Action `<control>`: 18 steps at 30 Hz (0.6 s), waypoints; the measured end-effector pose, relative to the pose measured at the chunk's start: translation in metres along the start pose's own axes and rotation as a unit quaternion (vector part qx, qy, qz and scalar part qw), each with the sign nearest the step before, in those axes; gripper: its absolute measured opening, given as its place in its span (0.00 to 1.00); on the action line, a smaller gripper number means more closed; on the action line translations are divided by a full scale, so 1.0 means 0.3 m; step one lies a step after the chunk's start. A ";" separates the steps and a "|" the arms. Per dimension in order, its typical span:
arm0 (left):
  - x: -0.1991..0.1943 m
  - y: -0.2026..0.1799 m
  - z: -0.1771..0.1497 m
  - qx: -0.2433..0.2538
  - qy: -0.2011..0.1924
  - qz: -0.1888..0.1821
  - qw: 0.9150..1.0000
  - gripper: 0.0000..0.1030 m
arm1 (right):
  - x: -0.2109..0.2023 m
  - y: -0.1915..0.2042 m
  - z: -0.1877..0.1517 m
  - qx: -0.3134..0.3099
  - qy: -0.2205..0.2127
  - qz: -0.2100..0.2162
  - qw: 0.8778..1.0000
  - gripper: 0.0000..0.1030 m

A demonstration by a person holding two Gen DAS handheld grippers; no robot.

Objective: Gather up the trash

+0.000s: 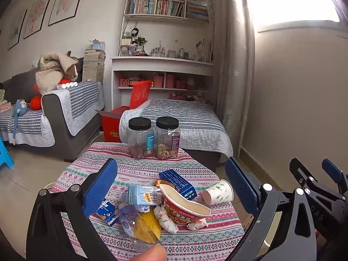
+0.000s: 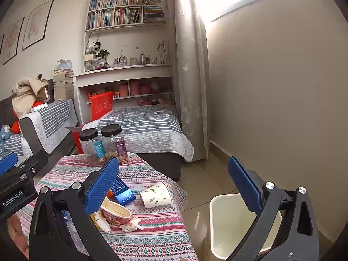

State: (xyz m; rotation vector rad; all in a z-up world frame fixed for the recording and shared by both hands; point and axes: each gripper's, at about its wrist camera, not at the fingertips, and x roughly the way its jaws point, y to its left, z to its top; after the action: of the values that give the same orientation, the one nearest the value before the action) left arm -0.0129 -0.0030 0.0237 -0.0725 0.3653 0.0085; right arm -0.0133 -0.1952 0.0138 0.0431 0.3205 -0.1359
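While both claws gape, trash pile [image 1: 165, 204] sits btwn left claw [image 1: 171, 187] fingers.

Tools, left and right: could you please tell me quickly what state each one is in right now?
Left tool: open, holding nothing, above the trash pile on the table.
Right tool: open, holding nothing, between table and white bin.

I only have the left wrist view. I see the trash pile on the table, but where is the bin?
Observer: A white bin stands on the floor just right of the table.
Operator: Anything in it?
Observer: The part of its inside that shows looks bare.
Operator: Is my right gripper near it?
Observer: The right gripper is open, its right finger above the bin's rim.
Operator: And the paper cup?
Observer: The paper cup lies on its side near that table edge.
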 end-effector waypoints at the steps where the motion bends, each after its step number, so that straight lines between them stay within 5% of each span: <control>1: -0.001 0.001 0.001 0.000 -0.001 0.000 1.000 0.94 | -0.006 0.000 -0.003 0.000 -0.003 -0.001 1.000 0.93; 18: -0.035 -0.009 0.011 0.004 -0.022 -0.004 1.000 0.94 | -0.065 -0.001 0.015 0.002 -0.041 -0.007 0.999 0.93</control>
State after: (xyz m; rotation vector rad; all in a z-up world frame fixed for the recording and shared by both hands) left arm -0.0214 -0.0054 0.0307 -0.0659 0.3215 0.0008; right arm -0.0303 -0.1934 0.0241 0.0387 0.2387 -0.1518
